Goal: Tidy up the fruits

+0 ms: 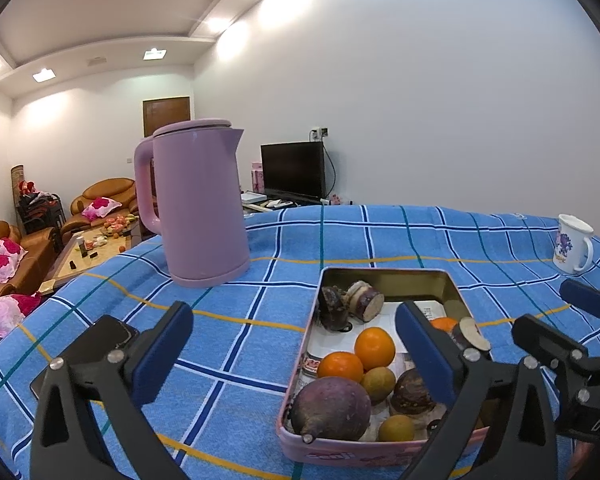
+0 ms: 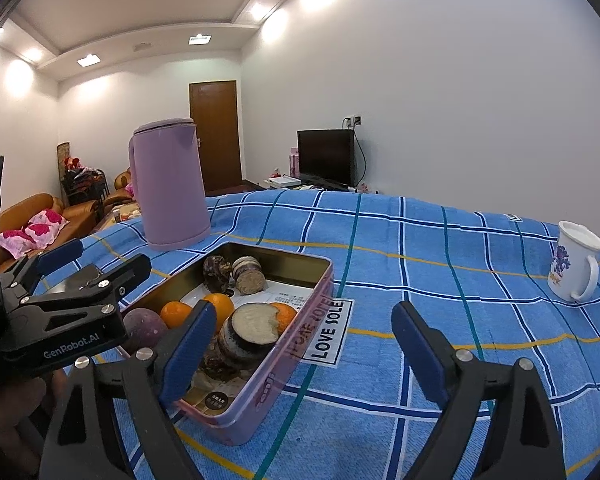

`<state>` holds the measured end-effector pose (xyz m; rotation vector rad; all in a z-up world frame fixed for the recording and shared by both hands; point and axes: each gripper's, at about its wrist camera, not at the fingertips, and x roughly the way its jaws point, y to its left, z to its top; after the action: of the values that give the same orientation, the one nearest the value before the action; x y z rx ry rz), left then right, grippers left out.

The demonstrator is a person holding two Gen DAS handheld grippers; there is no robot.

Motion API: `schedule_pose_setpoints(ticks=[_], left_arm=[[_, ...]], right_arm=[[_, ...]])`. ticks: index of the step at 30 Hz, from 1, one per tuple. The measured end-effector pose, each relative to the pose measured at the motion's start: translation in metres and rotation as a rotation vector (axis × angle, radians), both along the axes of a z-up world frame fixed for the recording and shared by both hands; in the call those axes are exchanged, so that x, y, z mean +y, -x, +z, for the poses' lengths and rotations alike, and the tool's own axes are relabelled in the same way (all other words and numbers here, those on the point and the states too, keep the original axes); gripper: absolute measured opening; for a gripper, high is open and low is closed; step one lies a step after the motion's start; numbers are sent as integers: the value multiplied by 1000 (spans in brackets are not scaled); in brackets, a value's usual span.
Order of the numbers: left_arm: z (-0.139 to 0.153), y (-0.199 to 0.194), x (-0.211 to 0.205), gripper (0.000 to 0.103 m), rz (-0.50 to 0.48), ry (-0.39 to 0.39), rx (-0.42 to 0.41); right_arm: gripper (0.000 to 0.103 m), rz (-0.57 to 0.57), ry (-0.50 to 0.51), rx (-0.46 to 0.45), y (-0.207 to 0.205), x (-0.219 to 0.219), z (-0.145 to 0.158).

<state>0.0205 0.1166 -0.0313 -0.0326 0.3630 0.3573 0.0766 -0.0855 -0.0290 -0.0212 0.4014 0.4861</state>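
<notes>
A pink metal tin (image 1: 384, 274) (image 2: 300, 304) stands on the blue checked cloth. It holds oranges (image 1: 375, 348) (image 2: 176, 314), small yellow-green fruits (image 1: 378, 383), a large purple fruit (image 1: 332, 408) (image 2: 144, 328) and cut purple-skinned root pieces (image 1: 366, 300) (image 2: 250, 326). My left gripper (image 1: 294, 354) is open and empty, its right finger over the tin. My right gripper (image 2: 304, 346) is open and empty at the tin's right wall, its left finger over the tin. Each gripper shows in the other's view, the right one (image 1: 572, 320) and the left one (image 2: 96, 268).
A lilac electric kettle (image 1: 196, 204) (image 2: 170, 184) stands behind the tin to the left. A white mug (image 1: 572, 248) (image 2: 576, 266) stands at the far right. A dark phone (image 1: 100, 340) lies under my left finger. The table edge runs behind, with sofas and a TV beyond.
</notes>
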Motion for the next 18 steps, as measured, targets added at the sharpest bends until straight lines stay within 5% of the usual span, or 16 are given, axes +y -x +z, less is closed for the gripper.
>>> schedule_pose_setpoints(ticks=[18], left_arm=[[-1, -3, -4, 103, 32, -30, 24]], right_arm=[[90, -30, -33, -2, 2, -8, 1]])
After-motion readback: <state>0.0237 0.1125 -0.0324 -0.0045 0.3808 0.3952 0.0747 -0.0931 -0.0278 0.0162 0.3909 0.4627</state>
